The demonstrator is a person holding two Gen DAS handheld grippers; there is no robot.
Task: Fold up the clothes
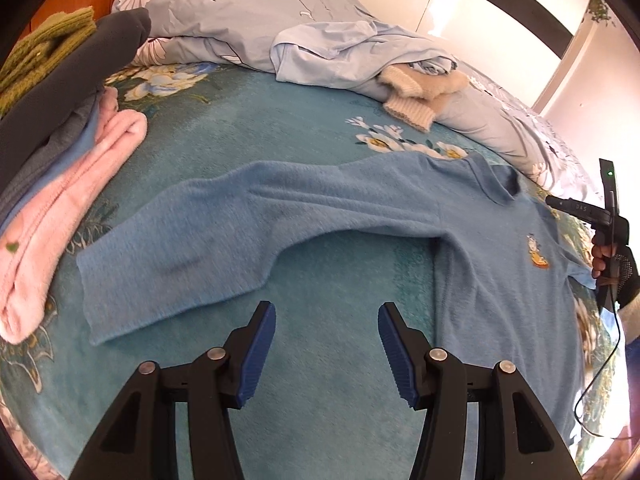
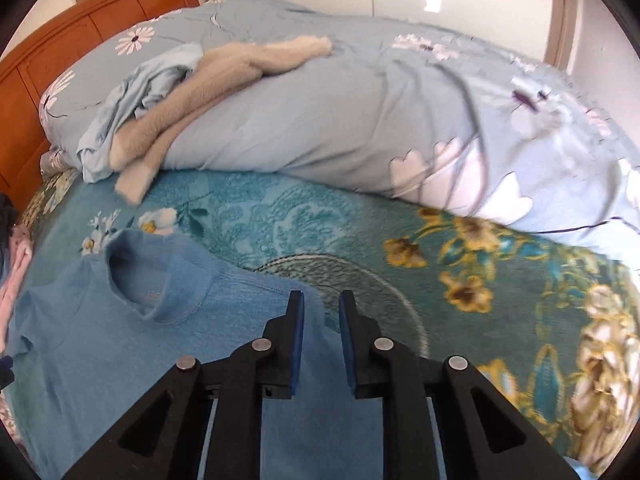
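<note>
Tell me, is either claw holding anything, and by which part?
Nothing, it seems. The left gripper stands open over the blanket; the right gripper shows a narrow gap above the blue sweater, not pinching it.

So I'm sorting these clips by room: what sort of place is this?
Most likely a bedroom: a wooden headboard, a floral pillow and a teal floral bedspread with a blue sweater laid out on it.

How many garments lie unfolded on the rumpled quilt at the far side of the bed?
2. A light blue garment lies crumpled on the quilt, and a cream fuzzy sweater lies partly under it, one sleeve hanging toward the blanket. More may be hidden beneath.
</note>
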